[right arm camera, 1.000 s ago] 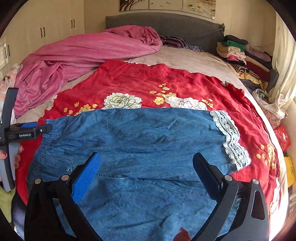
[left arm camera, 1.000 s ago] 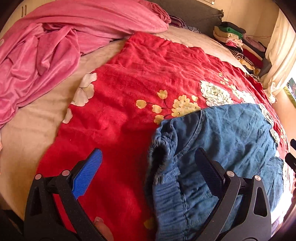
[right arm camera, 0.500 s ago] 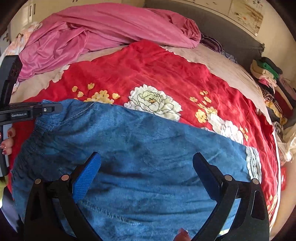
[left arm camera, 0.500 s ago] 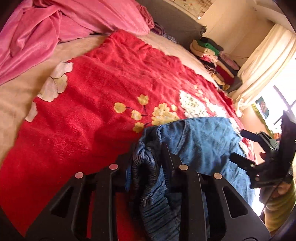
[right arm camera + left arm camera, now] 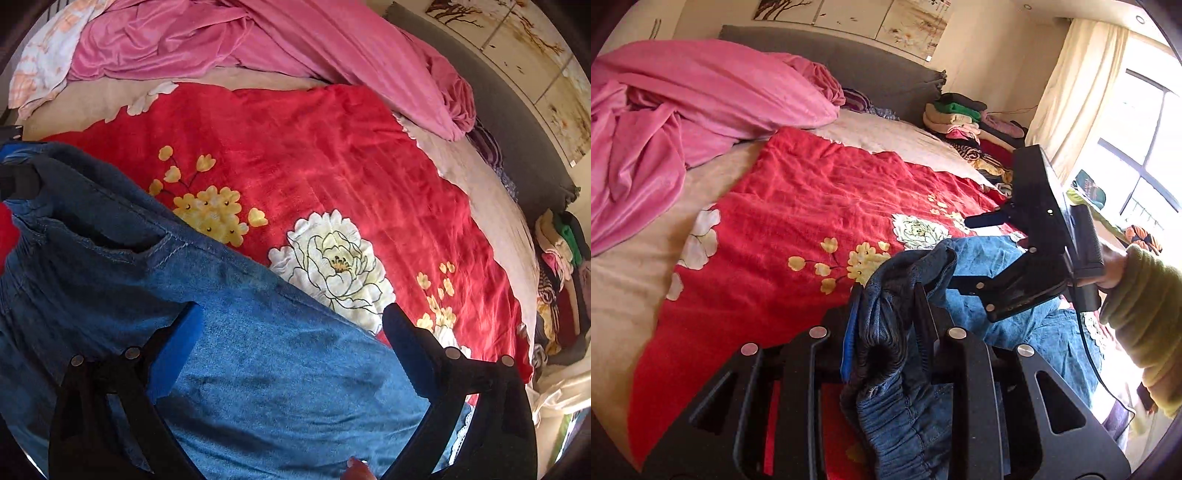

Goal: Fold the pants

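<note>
pants: we see blue denim pants (image 5: 258, 369) lying across the near part of the red floral blanket (image 5: 314, 166); elastic waistband end bunched and raised off the blanket, lace hem (image 5: 1091, 328) at the far end, by the sleeve.
left gripper: our left gripper (image 5: 886, 306) is clamped on the gathered waistband; denim fills the gap between the blue pad and the black pad, folds spilling over both.
right gripper: our right gripper (image 5: 291, 325) hangs over the mid-leg of the pants, jaws apart and just closing in; denim lies under the gap, pads not pressing it as far as we can tell. In the left wrist view it shows side-on, above the denim, held by a hand in a green sleeve (image 5: 1145, 306).
blanket: red with yellow and white flowers, spread over a beige sheet (image 5: 624, 273).
bedding: pink duvet (image 5: 683, 110) heaped near the grey headboard (image 5: 849, 62).
far side: stack of folded clothes (image 5: 960, 118), cream curtain (image 5: 1071, 85), bright window behind it.
</note>
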Action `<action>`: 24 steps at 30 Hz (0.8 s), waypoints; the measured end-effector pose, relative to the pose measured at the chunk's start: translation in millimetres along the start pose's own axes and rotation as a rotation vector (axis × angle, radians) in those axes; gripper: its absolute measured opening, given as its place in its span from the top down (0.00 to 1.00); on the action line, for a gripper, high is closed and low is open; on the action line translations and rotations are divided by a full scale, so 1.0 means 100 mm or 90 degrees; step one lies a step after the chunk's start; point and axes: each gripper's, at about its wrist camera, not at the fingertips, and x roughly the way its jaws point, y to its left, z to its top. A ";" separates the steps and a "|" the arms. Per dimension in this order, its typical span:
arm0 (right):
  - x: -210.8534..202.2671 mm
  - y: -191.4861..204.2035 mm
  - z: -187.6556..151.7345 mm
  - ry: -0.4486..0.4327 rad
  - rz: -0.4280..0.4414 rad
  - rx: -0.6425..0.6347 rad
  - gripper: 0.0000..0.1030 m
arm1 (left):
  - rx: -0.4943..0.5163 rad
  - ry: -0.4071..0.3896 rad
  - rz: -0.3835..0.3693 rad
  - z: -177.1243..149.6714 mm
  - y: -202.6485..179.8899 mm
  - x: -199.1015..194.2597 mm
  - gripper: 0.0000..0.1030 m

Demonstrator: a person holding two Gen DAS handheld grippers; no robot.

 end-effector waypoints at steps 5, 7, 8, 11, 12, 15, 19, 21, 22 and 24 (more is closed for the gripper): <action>-0.03 0.07 -0.04 -0.030 0.045 0.032 0.74 | 0.017 0.001 0.019 -0.03 -0.04 0.02 0.81; -0.13 0.07 -0.12 -0.055 0.045 0.057 0.85 | 0.019 -0.004 0.028 -0.03 -0.04 0.00 0.81; -0.20 0.06 -0.17 -0.066 0.045 0.076 0.87 | 0.017 -0.007 0.029 -0.03 -0.04 -0.02 0.82; -0.46 0.02 -0.33 -0.112 0.054 0.129 0.89 | 0.020 -0.016 0.038 -0.04 -0.08 -0.09 0.81; -0.55 0.02 -0.39 -0.127 0.055 0.143 0.89 | 0.020 -0.020 0.039 -0.07 -0.11 -0.12 0.81; -0.80 0.06 -0.55 -0.158 0.055 0.174 0.89 | 0.016 -0.026 0.032 -0.16 -0.21 -0.21 0.81; -1.08 0.18 -0.73 -0.179 0.047 0.199 0.89 | 0.021 -0.026 0.022 -0.29 -0.34 -0.35 0.80; -1.20 0.24 -0.81 -0.187 0.039 0.208 0.89 | 0.022 -0.021 0.014 -0.33 -0.38 -0.42 0.79; -1.25 0.29 -0.84 -0.188 0.035 0.209 0.89 | 0.022 -0.019 0.010 -0.35 -0.40 -0.45 0.79; -1.37 0.37 -0.93 -0.194 0.037 0.216 0.89 | 0.040 -0.020 0.009 -0.41 -0.48 -0.54 0.79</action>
